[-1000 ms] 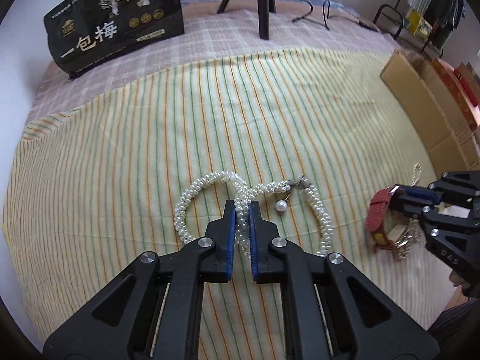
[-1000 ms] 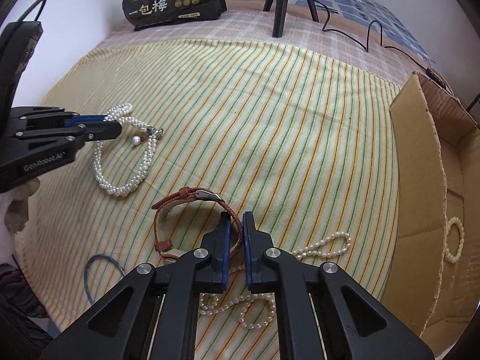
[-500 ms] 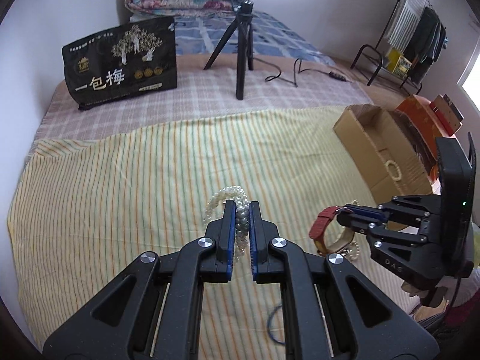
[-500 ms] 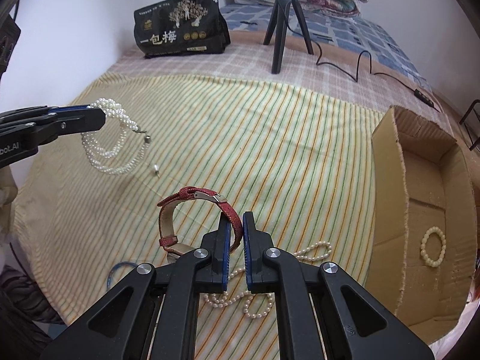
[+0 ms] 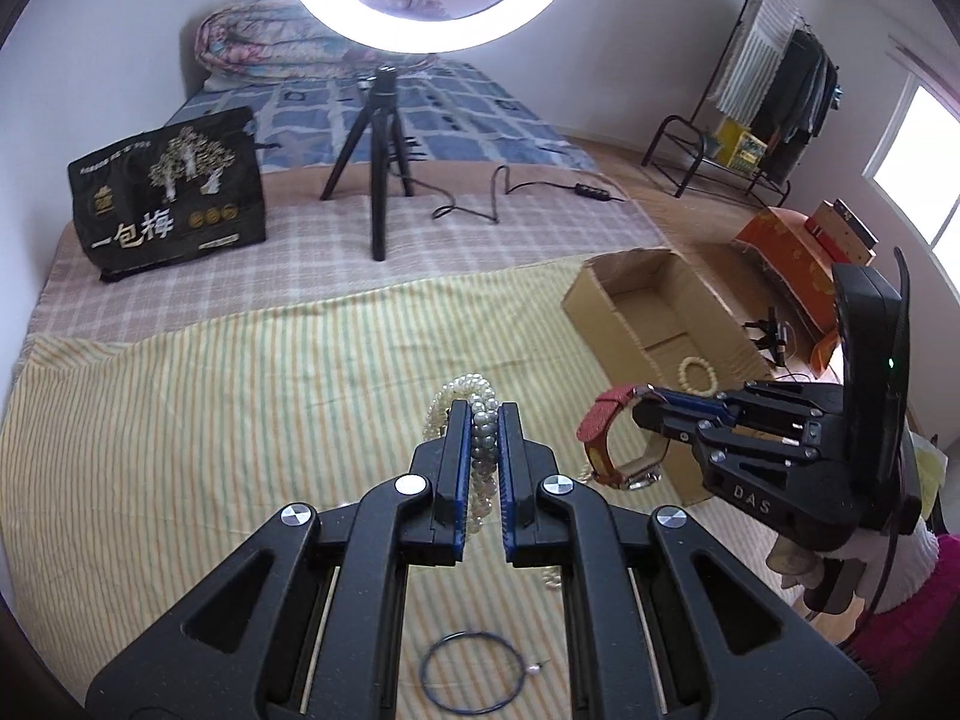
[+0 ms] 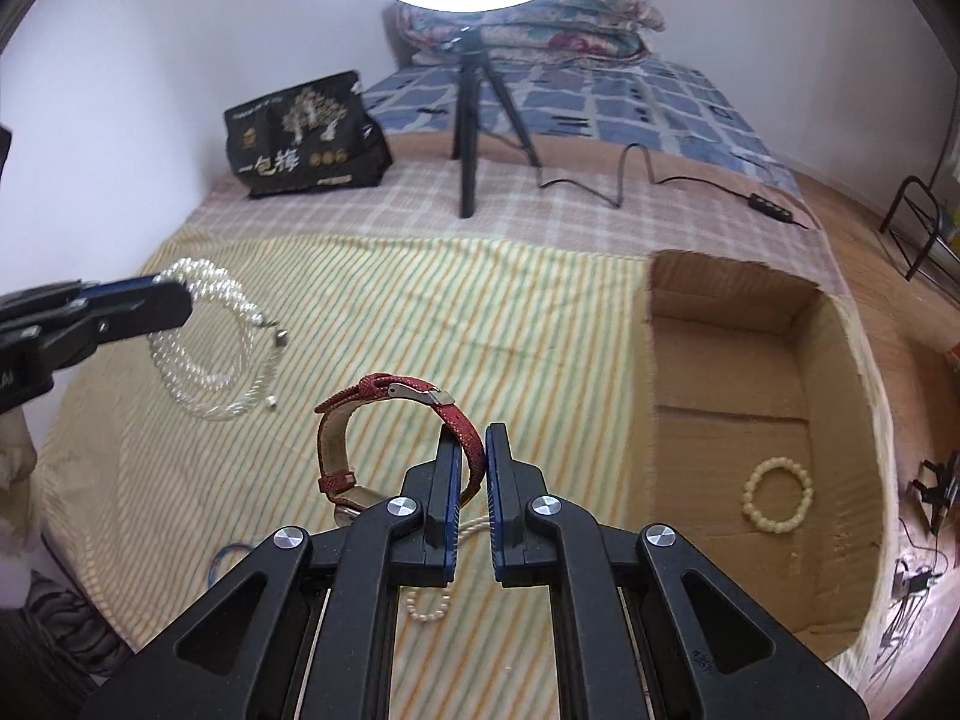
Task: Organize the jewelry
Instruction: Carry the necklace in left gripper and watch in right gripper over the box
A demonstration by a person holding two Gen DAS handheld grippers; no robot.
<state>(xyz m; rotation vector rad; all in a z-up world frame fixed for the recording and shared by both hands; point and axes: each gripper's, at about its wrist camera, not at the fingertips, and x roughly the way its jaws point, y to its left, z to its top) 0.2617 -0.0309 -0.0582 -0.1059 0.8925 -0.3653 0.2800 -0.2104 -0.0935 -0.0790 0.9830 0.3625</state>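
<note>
My left gripper (image 5: 483,414) is shut on a white pearl necklace (image 5: 480,450) and holds it in the air above the striped cloth; the necklace hangs in loops in the right wrist view (image 6: 210,354). My right gripper (image 6: 474,438) is shut on the strap of a red watch (image 6: 390,396), also lifted; the watch shows in the left wrist view (image 5: 612,438). An open cardboard box (image 6: 732,360) lies to the right with a cream bead bracelet (image 6: 777,495) inside.
On the striped cloth (image 5: 240,390) lie a thin blue wire ring (image 5: 471,681) and another pearl strand (image 6: 429,603). A tripod (image 5: 381,168) with a ring light and a black bag (image 5: 171,192) stand at the back. A cable (image 6: 630,174) runs behind.
Both grippers have risen from the cloth with their pieces. The pearl necklace and the red watch now hang in the air, and the box has come closer.
</note>
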